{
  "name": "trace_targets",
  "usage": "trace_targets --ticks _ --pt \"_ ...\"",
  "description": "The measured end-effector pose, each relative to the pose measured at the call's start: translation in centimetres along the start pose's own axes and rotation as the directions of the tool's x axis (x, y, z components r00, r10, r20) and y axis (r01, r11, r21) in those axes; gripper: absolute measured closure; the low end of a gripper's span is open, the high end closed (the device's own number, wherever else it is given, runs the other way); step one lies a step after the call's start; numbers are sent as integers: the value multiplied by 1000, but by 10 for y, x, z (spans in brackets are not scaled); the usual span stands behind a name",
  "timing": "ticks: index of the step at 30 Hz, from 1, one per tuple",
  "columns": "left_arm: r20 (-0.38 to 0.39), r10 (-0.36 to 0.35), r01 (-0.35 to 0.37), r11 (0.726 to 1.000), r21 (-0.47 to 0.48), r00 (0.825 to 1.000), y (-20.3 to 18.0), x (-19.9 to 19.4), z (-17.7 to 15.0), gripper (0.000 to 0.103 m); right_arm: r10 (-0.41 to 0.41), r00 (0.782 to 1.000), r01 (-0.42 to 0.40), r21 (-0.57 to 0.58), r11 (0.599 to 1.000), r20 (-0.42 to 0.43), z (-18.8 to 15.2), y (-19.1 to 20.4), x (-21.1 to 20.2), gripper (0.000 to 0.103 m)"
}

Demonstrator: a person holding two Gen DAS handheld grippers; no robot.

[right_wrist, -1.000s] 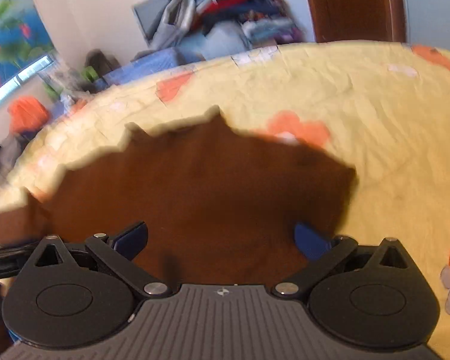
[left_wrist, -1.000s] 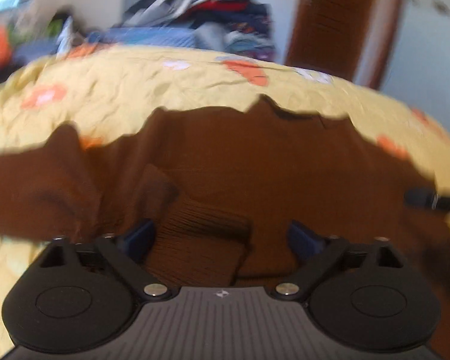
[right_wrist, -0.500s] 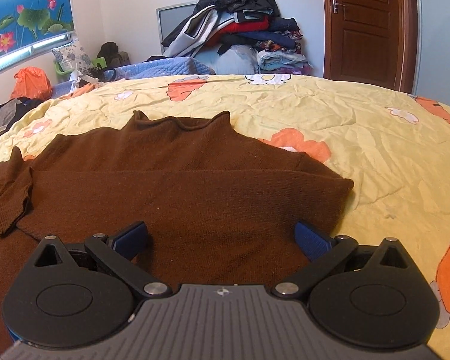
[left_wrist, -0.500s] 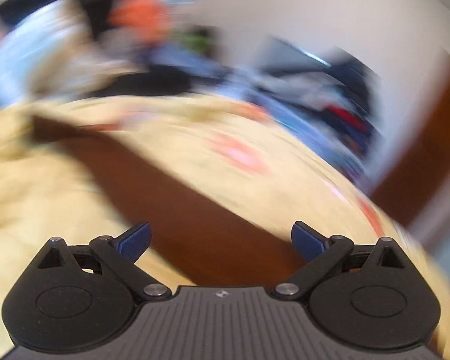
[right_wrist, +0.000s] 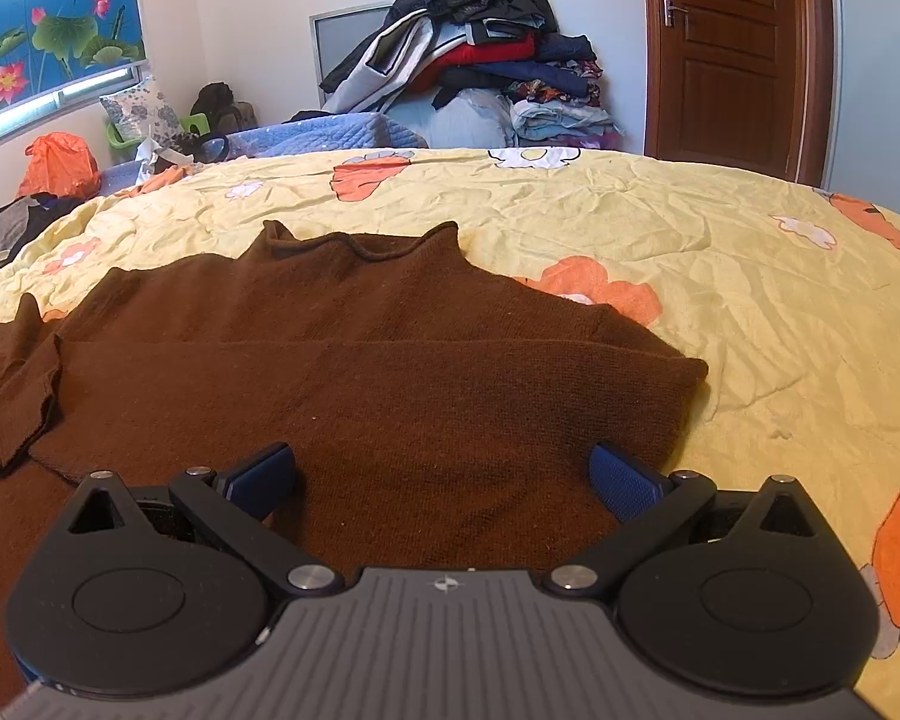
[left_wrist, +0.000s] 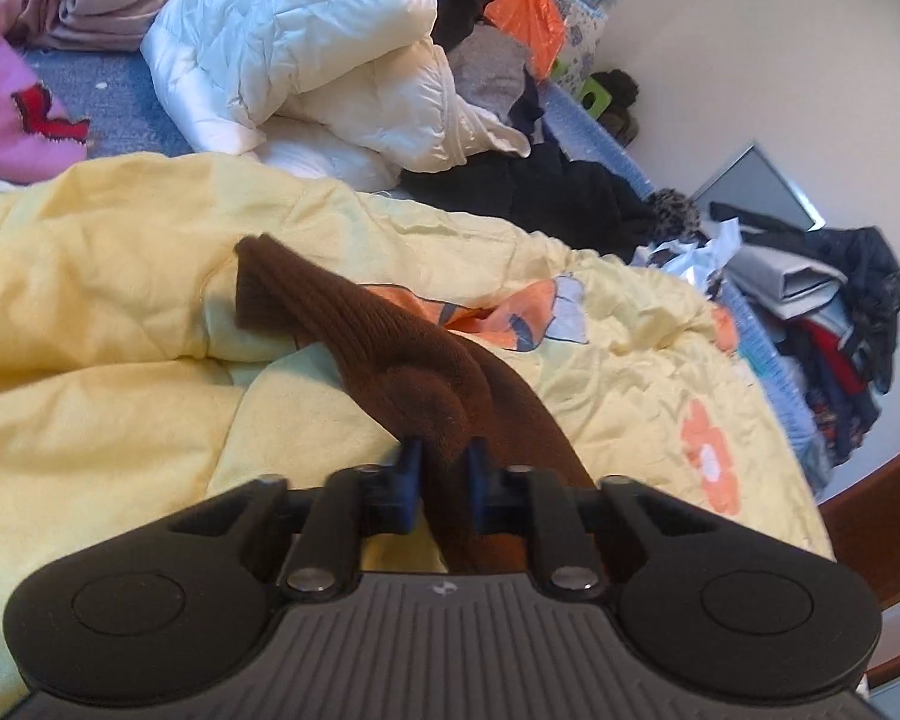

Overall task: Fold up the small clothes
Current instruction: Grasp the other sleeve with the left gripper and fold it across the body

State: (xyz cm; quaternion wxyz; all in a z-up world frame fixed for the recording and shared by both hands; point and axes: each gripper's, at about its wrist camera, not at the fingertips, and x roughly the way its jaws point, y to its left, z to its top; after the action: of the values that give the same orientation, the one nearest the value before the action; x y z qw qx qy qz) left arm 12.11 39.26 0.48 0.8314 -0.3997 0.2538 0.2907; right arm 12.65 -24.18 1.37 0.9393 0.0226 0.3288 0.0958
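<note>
1. One yellow bedspread [right_wrist: 660, 222], printed with orange flowers, fills the ground ahead of both grippers; I see heaps of clothes [right_wrist: 474, 60] beyond its far edge and a white quilted jacket [left_wrist: 306, 48] ahead and to the left of the left-hand tool.

2. The brown sweater [right_wrist: 354, 360] lies flat on the bedspread directly ahead of and beneath my right gripper [right_wrist: 444, 477]. Its rolled collar points away from the tool and its hem runs under the tool, so I judge the long axis of the body to run along the gripper's forward direction. One sleeve is already laid across the chest, its cuff lying ahead to the left.

3. The other sleeve [left_wrist: 426, 372] runs as a ribbed brown band from my left gripper [left_wrist: 444, 474] forward and to the left, its cuff [left_wrist: 258, 288] at the far end resting on the yellow cloth. Its long axis lies along that diagonal.

4. Change noted: a second ago the left gripper stood spread over the sweater's body with nothing between its fingers; half a second ago it was swinging in blur; now it is pressed together on the sleeve near the tool. I take this to mean the second sleeve fold has begun, and the sleeve must next be carried across the chest.

5. The right gripper is spread wide, its blue pads [right_wrist: 621, 480] low over the knit and holding nothing, as before.
</note>
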Motion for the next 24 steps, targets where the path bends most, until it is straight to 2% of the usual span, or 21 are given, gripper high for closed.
trace_targets --ticks 2,4,6,7,8,9,10,11,12,13,14,15,16,17,18,19,20,21,22,24 --pt "35 24 -25 999 31 999 -15 -18 -3 96 3 1000 -3 5 1000 2 0 0 0 0" --pt "79 -7 0 996 88 997 -43 -41 -13 97 7 1000 -7 12 1000 5 1 -2 1 0" --pt "74 -116 102 981 167 990 -83 -70 -37 97 9 1000 -9 19 1000 8 0 -2 0 0" --pt "53 -181 164 958 236 982 -109 -87 -55 97 10 1000 -10 21 1000 9 -1 -2 0 0" --pt "18 -254 234 916 326 967 -136 -105 -80 97 11 1000 -12 24 1000 10 -1 -2 0 0" --pt "-38 -327 311 846 434 944 -163 -124 -111 97 14 1000 -14 26 1000 12 -1 -3 0 0" --pt "-121 -389 389 744 544 913 -186 -142 -147 96 15 1000 -16 30 999 13 -1 -3 -1 0" --pt "-235 -430 472 610 637 872 -205 -156 -184 95 17 1000 -18 33 999 15 -1 -3 -1 0" --pt "-349 -431 538 476 696 832 -219 -168 -221 93 19 1000 -20 37 999 16 -1 -4 -2 0" --pt "-431 -401 573 370 731 808 -226 -178 -255 91 21 1000 -22 40 999 17 -1 -4 -2 0" --pt "-473 -369 584 297 756 800 -228 -185 -281 90 23 1000 -24 43 999 19 -1 -4 -3 0" --pt "-487 -350 580 244 777 800 -225 -191 -300 90 25 999 -26 47 999 20 -2 -5 -3 0" --pt "-481 -349 569 218 793 804 -218 -196 -313 89 25 999 -26 50 998 21 -2 -5 -3 0" --pt "-470 -353 558 213 802 809 -210 -198 -319 88 27 999 -28 50 998 22 -2 -5 -3 0" --pt "-462 -354 554 225 802 813 -201 -199 -320 80 29 999 -30 52 998 23 -2 -6 -3 0" --pt "-456 -353 552 251 795 817 -192 -196 -318 64 34 999 -35 58 998 26 -3 -7 -4 0" --pt "-442 -356 547 288 786 823 -181 -192 -310 52 41 999 -43 66 997 29 -2 -9 -4 0" --pt "-416 -366 535 337 775 833 -172 -188 -303 25 47 998 -50 75 996 33 -3 -10 -5 0" --pt "-378 -383 520 397 756 843 -161 -183 -294 10 52 998 -55 80 995 35 -3 -11 -6 0" --pt "-307 -410 494 506 707 859 -137 -170 -279 8 67 997 -71 98 993 39 -3 -14 -8 0"
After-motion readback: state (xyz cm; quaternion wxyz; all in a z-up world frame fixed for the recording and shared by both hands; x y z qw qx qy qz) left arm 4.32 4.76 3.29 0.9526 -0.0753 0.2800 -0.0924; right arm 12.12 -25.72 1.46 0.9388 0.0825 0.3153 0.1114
